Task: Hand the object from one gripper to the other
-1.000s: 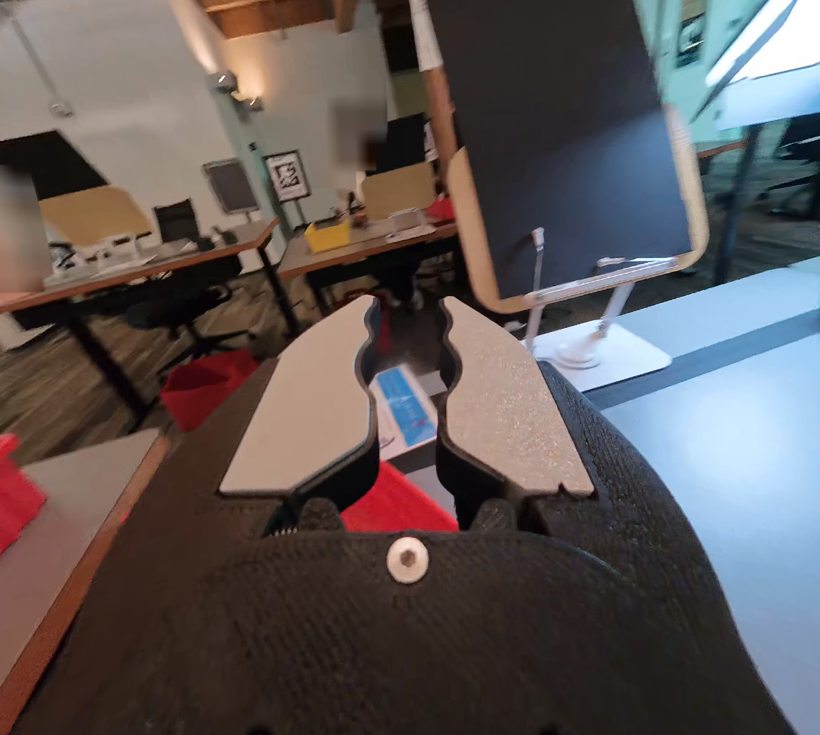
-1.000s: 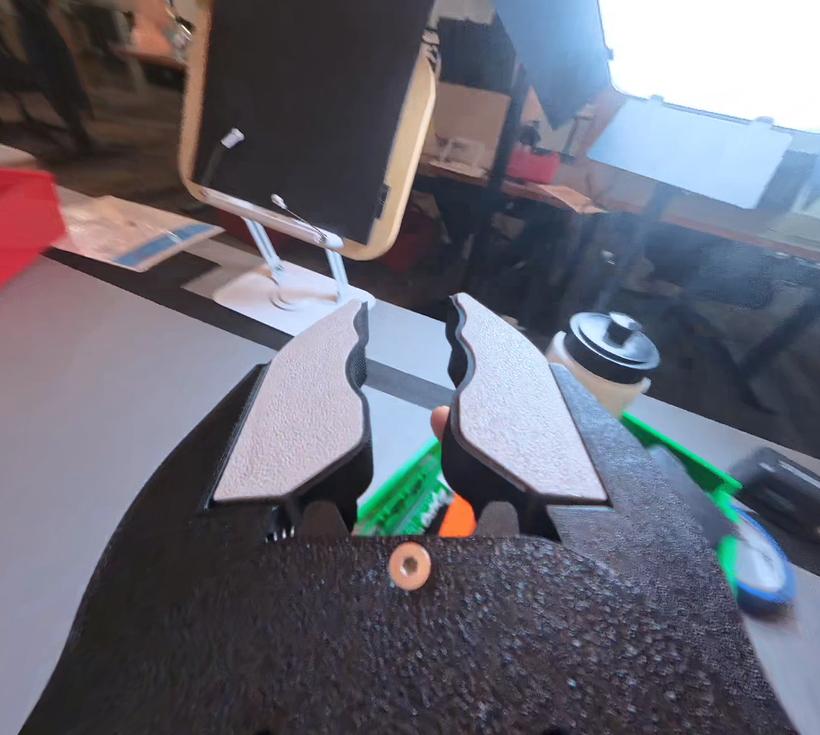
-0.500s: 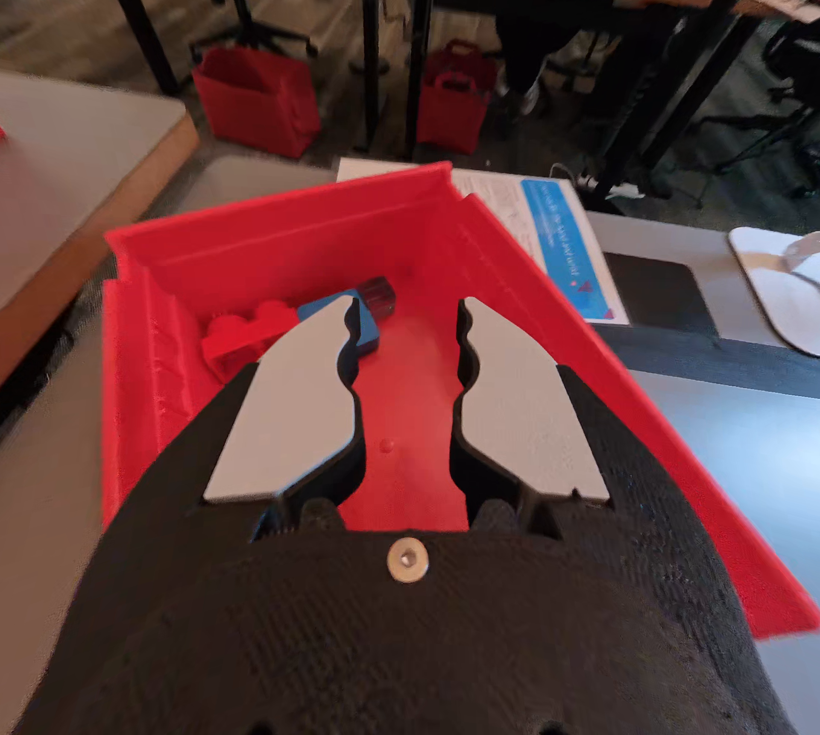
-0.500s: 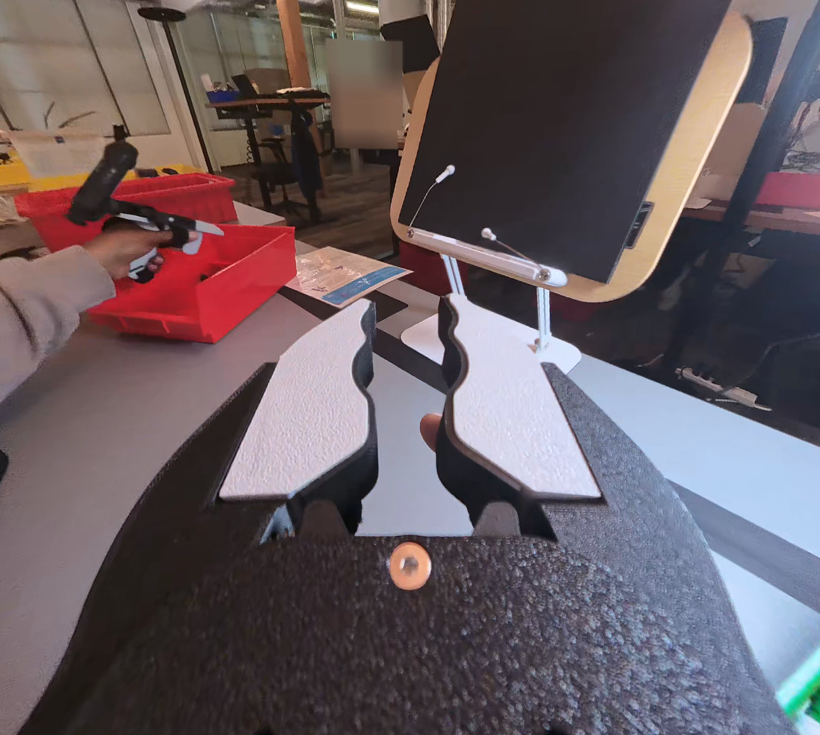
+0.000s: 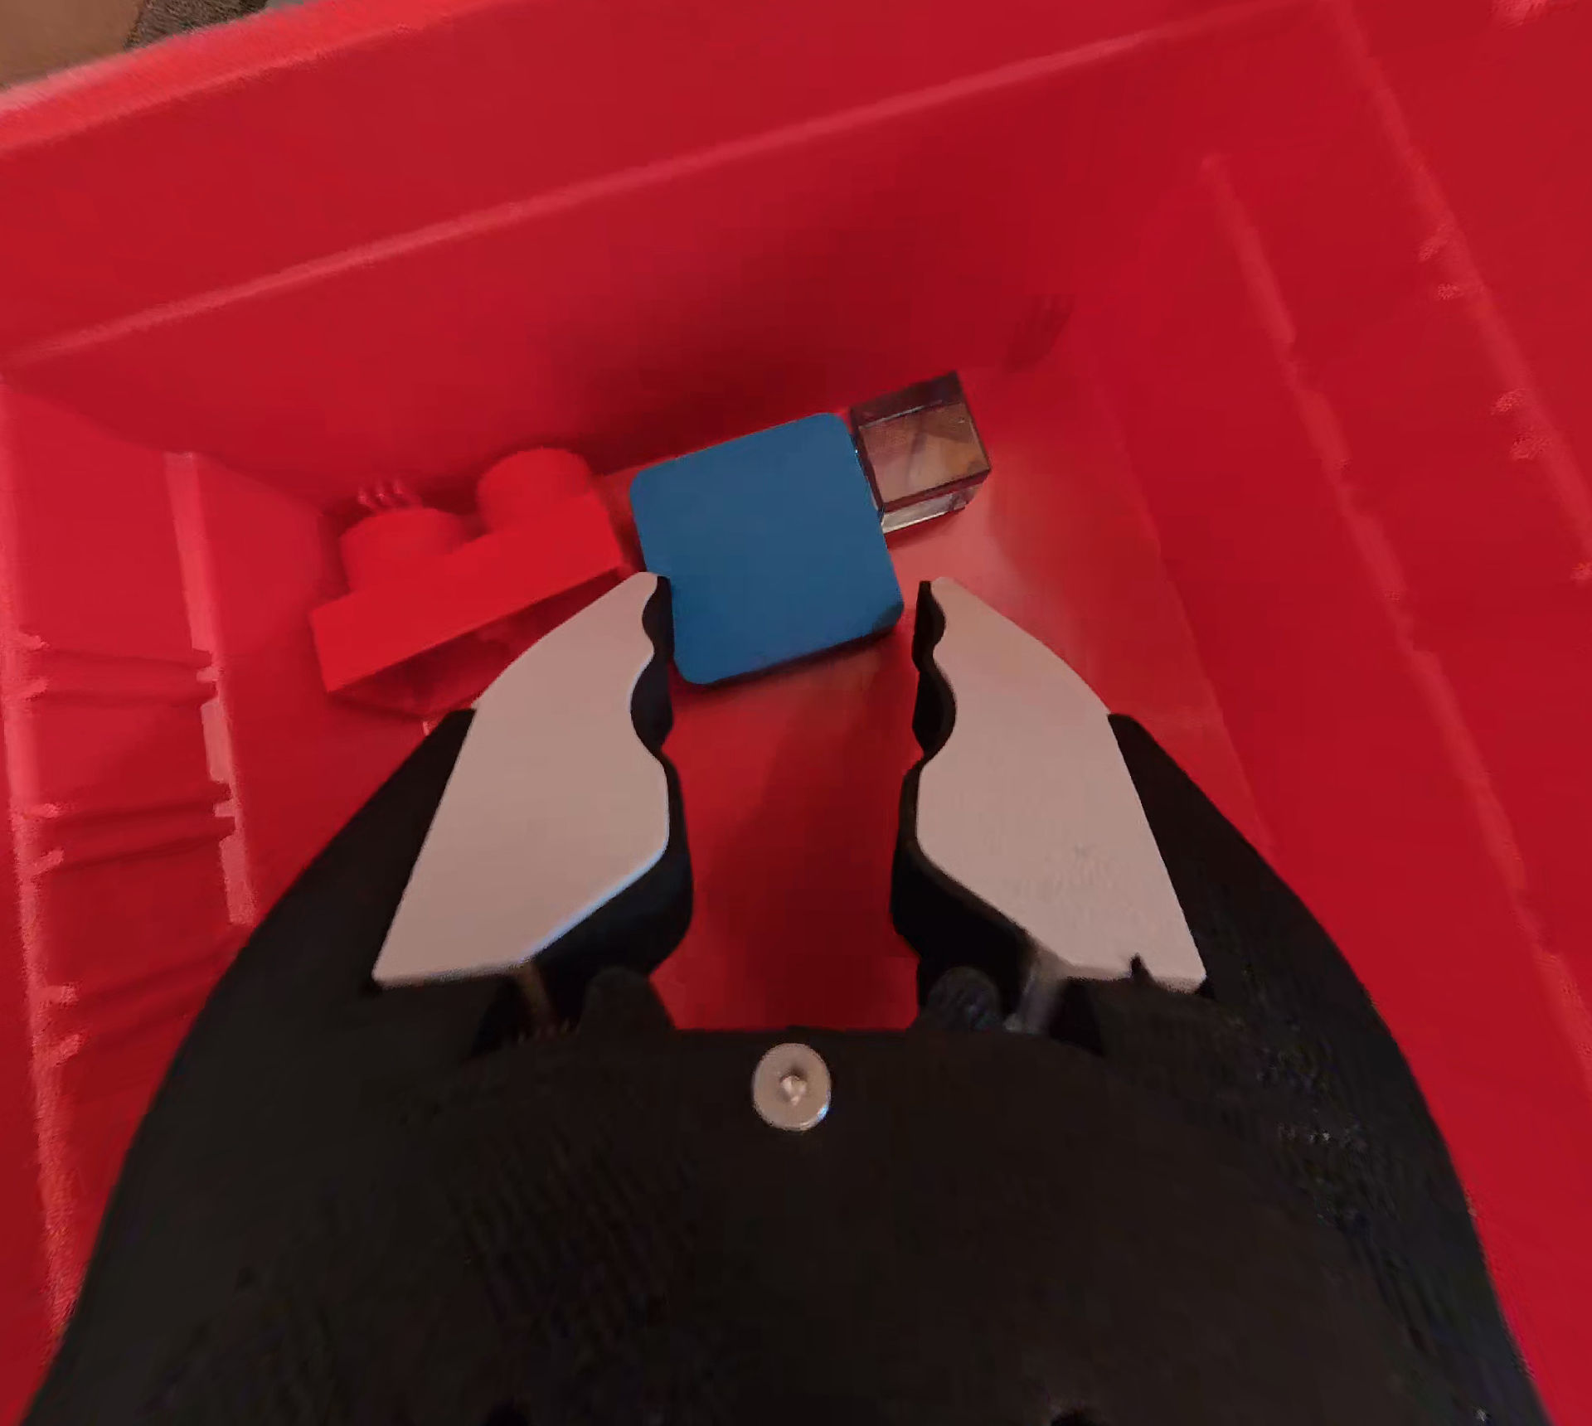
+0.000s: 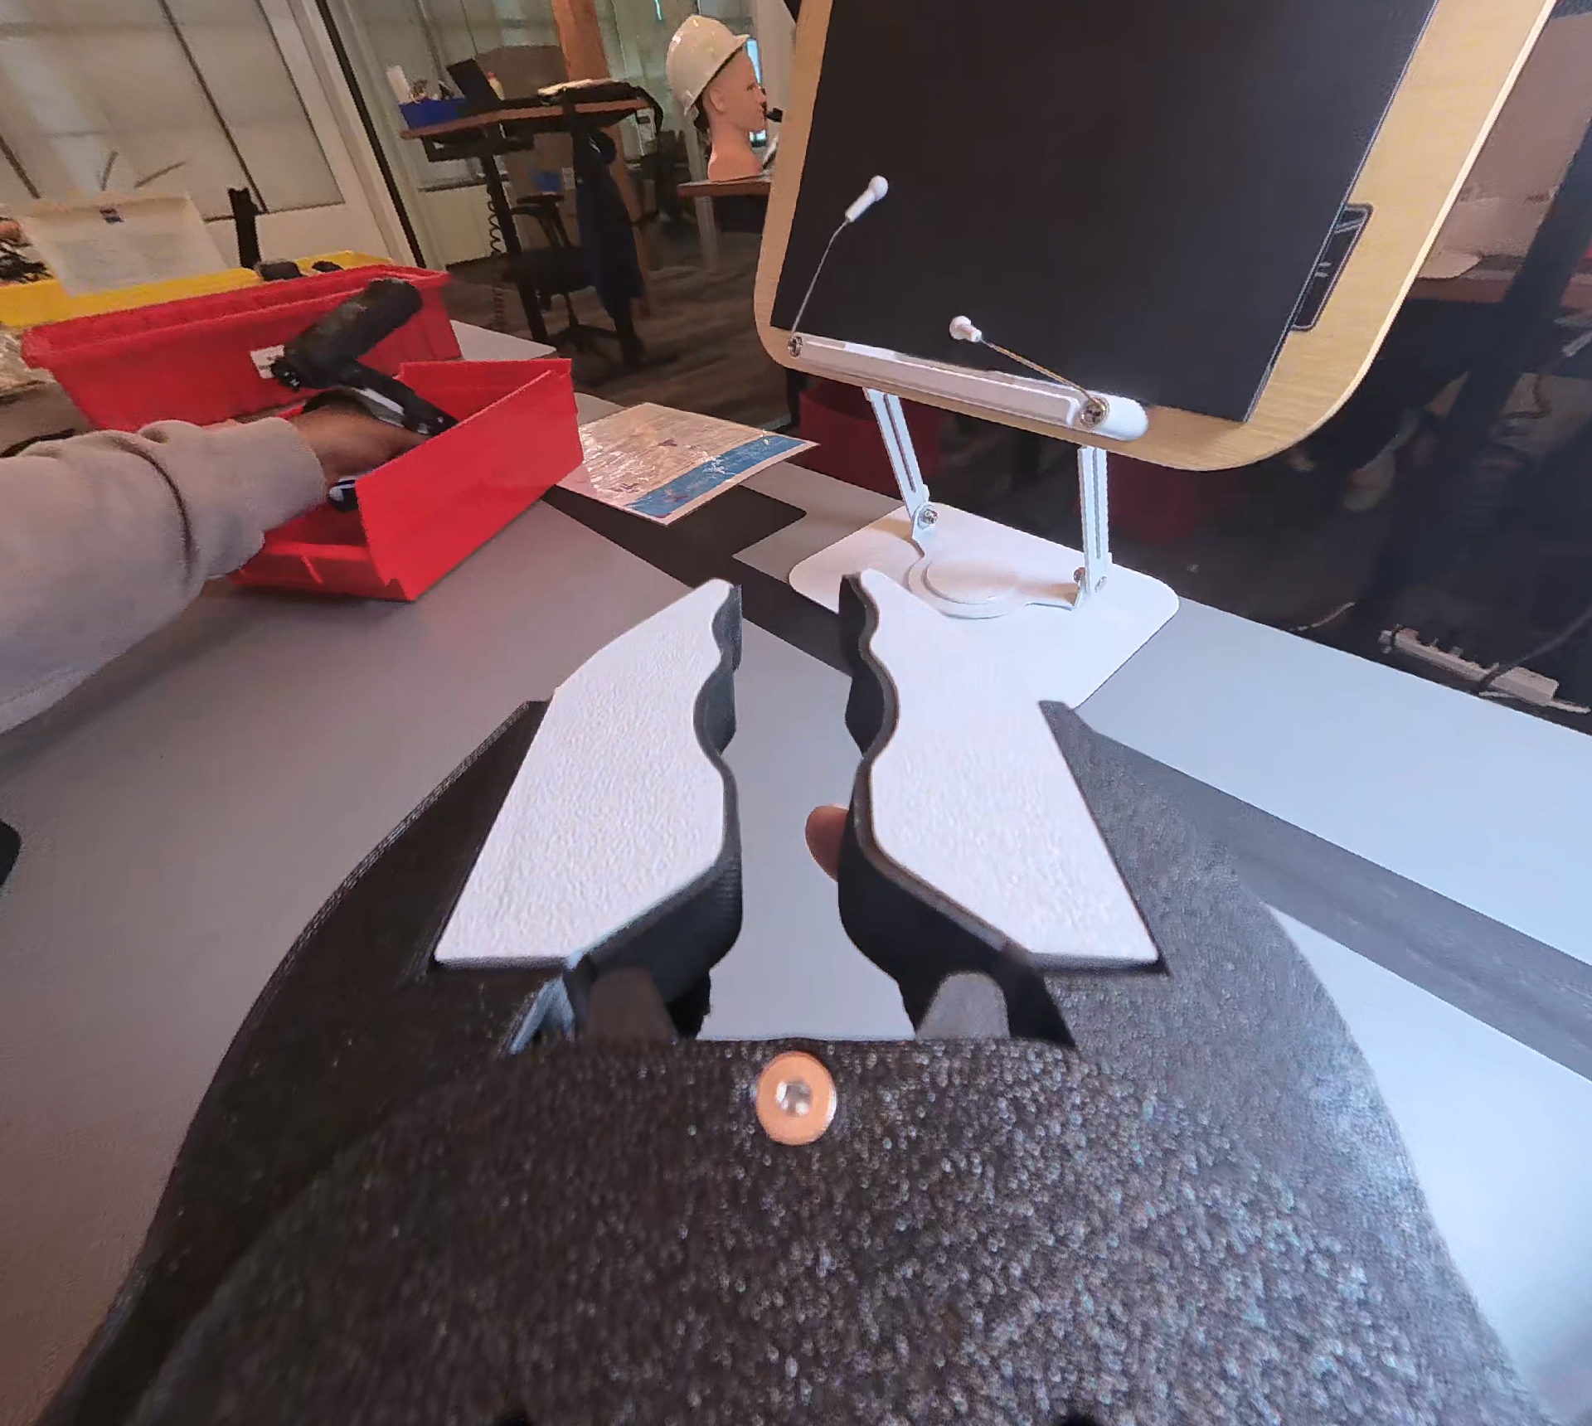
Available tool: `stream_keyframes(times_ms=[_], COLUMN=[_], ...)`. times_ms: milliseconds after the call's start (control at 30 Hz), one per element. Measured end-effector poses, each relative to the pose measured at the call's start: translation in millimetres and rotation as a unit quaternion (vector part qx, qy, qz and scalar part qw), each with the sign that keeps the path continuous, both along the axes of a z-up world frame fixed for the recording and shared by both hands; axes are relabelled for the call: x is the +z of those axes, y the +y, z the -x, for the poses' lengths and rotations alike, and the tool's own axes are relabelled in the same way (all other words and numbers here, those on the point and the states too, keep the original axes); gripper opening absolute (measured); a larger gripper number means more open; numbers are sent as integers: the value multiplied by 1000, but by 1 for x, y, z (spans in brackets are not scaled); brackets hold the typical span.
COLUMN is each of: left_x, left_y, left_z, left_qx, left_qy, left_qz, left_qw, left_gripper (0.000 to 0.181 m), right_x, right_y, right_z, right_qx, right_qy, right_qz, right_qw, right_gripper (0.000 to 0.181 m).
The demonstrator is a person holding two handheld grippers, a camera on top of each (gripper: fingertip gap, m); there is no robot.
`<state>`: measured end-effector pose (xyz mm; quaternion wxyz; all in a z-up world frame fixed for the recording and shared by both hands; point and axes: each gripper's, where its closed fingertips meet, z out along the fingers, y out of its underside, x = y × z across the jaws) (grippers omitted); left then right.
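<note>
Left wrist view now looks down into the red bin, which fills almost the whole frame; half a second ago the bin was farther off, with the floor and other desks visible above it, and one second ago this view pointed across the room. The blue square block lies flat on the bin floor a little above the centre of the frame, tilted slightly. It sits just ahead of the left gripper, and its lower edge reaches in between the two tips. The left-hand tip is just beside the block's lower left corner; I cannot tell if it touches. The fingers are spread wider than half a second ago and they hold nothing.

To the left of the block, touching or almost touching it, lies a red toy brick with round studs. At the block's upper right corner stands a small clear cube, close against it.

Right wrist view shows the right gripper over the grey worktop, its fingers parted by a narrow gap and empty, much as before. At the left of that frame, a sleeved arm reaches into the same bin. At the upper right stands a black board on a white stand, and a printed sheet lies between bin and stand.
</note>
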<state>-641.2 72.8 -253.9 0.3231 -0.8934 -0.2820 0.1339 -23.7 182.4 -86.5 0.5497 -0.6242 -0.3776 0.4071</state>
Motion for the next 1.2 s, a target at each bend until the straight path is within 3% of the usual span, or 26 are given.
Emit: stream_keyframes(times_ms=[233,300,367,600,733,833,900,967,1067,1200], left_x=[-2,-11,-13,-2,42,112,170,230,295,341], left_y=[-2,-10,-2,0,2,9,17,20,5,-47], left_z=[2,9,6,-4,-15,-36,-73,-136,-248,-384], left_qx=[25,46,36,7,-22,-68,-138,-241,-390,-552], left_qy=[33,40,22,-19,-15,-8,-19,-54,-148,-257], left_qz=[29,49,15,-24,-107,-215,-300,-384,-465,-513], left_qw=[999,997,999,1000,994,974,944,889,781,605], left_gripper=[62,77,59,56,56,56,56,56,57,56], right_x=[-1,1,-1,-7,2,12,20,29,44,74], right_y=[-1,-1,-2,-2,-7,-16,-23,-33,-54,-100], right_z=[-3,-3,-2,-1,-1,0,2,4,8,13], right_qx=[-3,0,2,5,13,22,29,38,59,115], right_qy=[-12,-7,-9,-20,-8,2,9,15,29,65], right_qz=[-6,-1,0,3,-1,-13,-24,-36,-60,-111], right_qw=[1000,1000,1000,1000,1000,1000,999,999,996,985], right_gripper=[20,20,19,19,19,19,19,19,18,20])
